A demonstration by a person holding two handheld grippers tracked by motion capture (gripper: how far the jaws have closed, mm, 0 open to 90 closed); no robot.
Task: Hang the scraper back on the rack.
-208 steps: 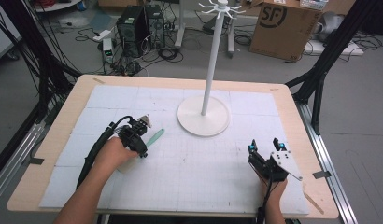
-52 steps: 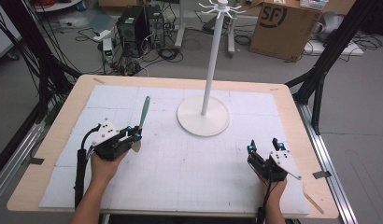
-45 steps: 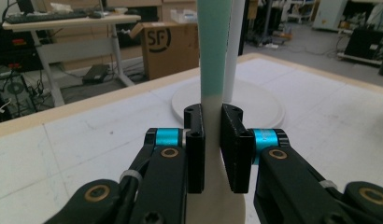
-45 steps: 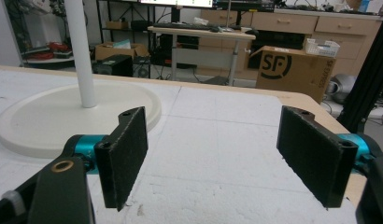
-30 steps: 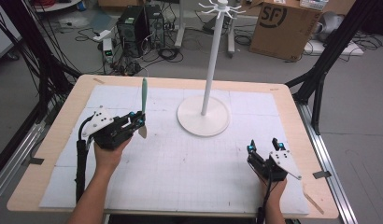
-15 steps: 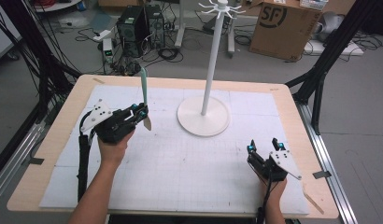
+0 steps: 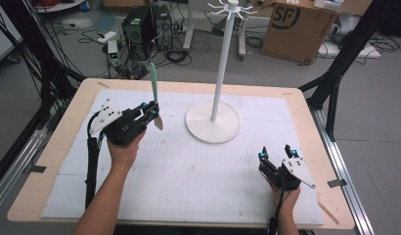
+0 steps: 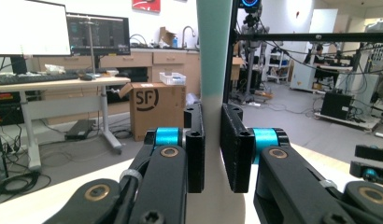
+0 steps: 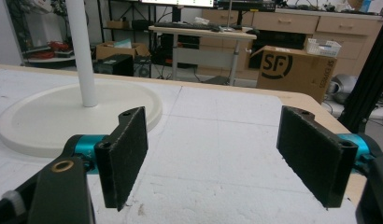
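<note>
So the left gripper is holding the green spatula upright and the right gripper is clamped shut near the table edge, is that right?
Not quite. The right gripper is open: the right gripper view shows its two pads wide apart with nothing between them. The rest holds: the left gripper is shut on the green spatula, upright in the high view.

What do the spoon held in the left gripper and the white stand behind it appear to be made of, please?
Spoon: probably matte plastic or silicone, judging by its even mint handle fading to a cream bowl, without shine. Stand: likely painted metal or plastic, with a smooth, uniform white pole and disc base showing a slight sheen.
</note>
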